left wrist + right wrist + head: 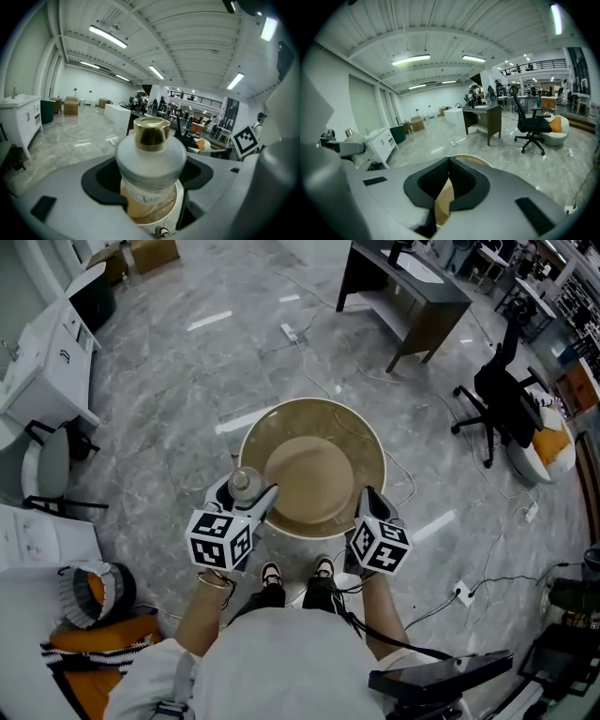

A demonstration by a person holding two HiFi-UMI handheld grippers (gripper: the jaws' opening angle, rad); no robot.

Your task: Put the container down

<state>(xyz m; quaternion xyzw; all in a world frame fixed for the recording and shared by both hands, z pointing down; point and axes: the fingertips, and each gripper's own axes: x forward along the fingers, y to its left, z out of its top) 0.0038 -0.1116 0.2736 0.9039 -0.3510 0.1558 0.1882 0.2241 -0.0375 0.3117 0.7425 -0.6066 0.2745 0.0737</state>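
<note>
The basin point(314, 474) hangs above the floor point(187, 381), right gripper point(367, 501) jaws pinching its near-right rim; left gripper point(257, 499) jaws clasp a bottle point(245, 483) by the near-left rim. Wide, stiff, probably light, it would tip easily: opposite rim grips suit it.

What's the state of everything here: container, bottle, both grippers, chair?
container: held up off the floor, roughly level, nothing inside.
bottle: upright, gold cap on, at the container's near rim.
left gripper: shut on the bottle.
right gripper: shut on the container's rim.
office chair: upright on the floor, nobody in it.
</note>
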